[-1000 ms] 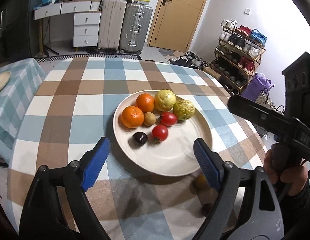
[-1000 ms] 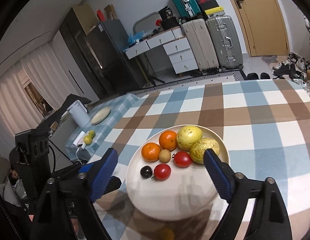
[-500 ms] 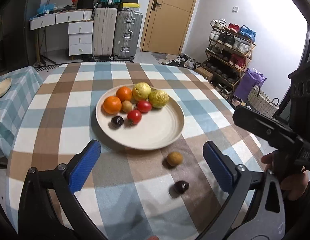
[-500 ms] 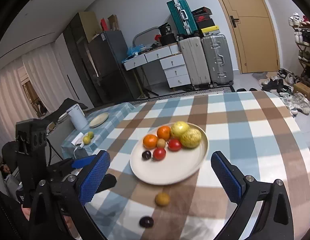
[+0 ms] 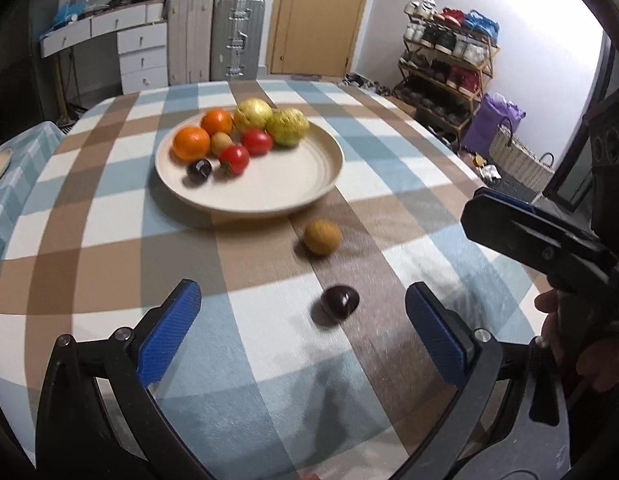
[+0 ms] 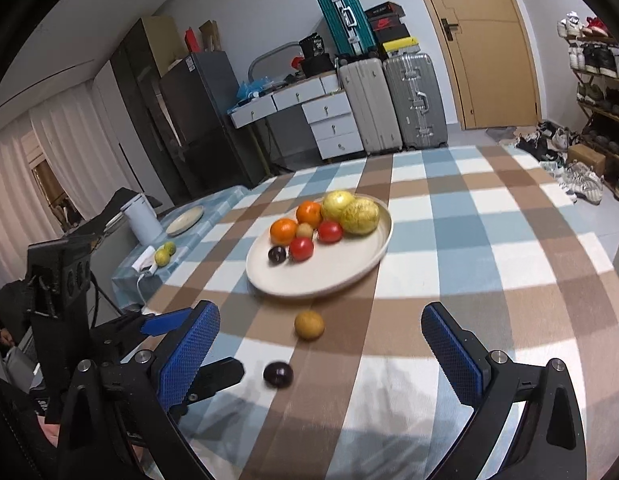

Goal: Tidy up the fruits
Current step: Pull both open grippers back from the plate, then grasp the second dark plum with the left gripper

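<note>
A cream plate on the checked tablecloth holds two oranges, two yellow-green fruits, two tomatoes, a small brown fruit and a dark plum. In front of the plate, on the cloth, lie a yellow-brown fruit and a dark plum. My left gripper is open, and the loose plum lies just ahead between its blue pads, untouched. My right gripper is open too, hovering short of the yellow-brown fruit. Neither holds anything.
A lower side table at the left carries a plate, a white kettle and two small green fruits. Suitcases, drawers, a door and a shoe rack stand beyond the table. A person's hand holds the right gripper's handle.
Both grippers have drawn back from the plate toward the table's near side, and their jaws have spread wider. The two loose fruits in front of the plate have come into full view.
</note>
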The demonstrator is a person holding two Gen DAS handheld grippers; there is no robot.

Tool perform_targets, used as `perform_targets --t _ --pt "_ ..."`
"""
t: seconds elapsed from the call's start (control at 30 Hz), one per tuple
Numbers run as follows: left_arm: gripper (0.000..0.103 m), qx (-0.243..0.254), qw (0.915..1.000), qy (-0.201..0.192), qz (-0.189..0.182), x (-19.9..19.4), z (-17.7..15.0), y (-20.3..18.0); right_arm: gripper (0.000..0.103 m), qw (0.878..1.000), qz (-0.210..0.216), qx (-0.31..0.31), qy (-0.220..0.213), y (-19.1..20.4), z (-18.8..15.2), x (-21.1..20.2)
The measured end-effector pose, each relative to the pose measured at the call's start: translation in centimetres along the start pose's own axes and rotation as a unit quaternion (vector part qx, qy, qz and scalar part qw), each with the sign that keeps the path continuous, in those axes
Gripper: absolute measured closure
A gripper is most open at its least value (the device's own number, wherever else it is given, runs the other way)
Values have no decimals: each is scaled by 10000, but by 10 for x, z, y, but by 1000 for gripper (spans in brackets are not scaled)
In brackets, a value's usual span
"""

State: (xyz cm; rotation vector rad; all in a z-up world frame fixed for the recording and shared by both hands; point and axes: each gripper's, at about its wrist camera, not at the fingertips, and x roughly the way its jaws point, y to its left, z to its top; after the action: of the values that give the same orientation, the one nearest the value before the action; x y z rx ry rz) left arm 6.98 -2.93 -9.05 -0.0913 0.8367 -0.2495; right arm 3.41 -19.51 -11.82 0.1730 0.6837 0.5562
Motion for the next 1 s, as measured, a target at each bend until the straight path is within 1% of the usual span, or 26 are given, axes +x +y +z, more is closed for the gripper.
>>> perform_targets --t 0.1,0.2,0.3,0.37,0.43,0.47,0.53,0.57,0.63,0.67,0.73,0.77,0.87,1.0 --pt "1 23 9999 115 -59 8 -3 -1 0 10000 -83 -18 36 -1 -8 -1" --pt "1 86 9998 148 -96 15 -2 -3 0 9999 -107 68 61 -7 -14 -2" --pt "2 159 9994 175 -263 21 -1 -6 0 9997 -161 155 113 -13 -19 -2" --pt "9 180 9989 209 -369 24 1 -7 0 9995 -179 200 141 -17 -21 -2" --pt "23 223 9983 284 -467 28 2 -9 0 9994 -199 238 161 -20 -22 -1" --pt "27 237 9979 322 -509 30 2 -10 0 9993 -212 264 171 -23 -23 -1" --pt "39 259 9973 363 -581 32 3 -12 0 9990 -231 324 187 -27 -25 -1" --pt "41 273 9970 385 -612 34 3 -12 0 9989 -236 346 197 -28 -26 -1" --pt "58 275 9964 455 -667 37 3 -12 0 9986 -262 394 220 -31 -28 -1" --pt "62 265 9960 498 -690 39 3 -12 0 9986 -265 411 222 -32 -28 -1" --pt "78 241 9957 576 -686 42 2 -10 0 9985 -267 430 226 -33 -28 -2" --pt "80 250 9961 551 -648 42 2 -9 0 9984 -278 432 231 -33 -29 -2" --pt "81 117 9941 592 -898 43 2 -2 0 9983 -269 460 253 -34 -29 0" --pt "81 78 9945 541 -893 40 -1 2 0 9981 -293 463 287 -35 -29 1"
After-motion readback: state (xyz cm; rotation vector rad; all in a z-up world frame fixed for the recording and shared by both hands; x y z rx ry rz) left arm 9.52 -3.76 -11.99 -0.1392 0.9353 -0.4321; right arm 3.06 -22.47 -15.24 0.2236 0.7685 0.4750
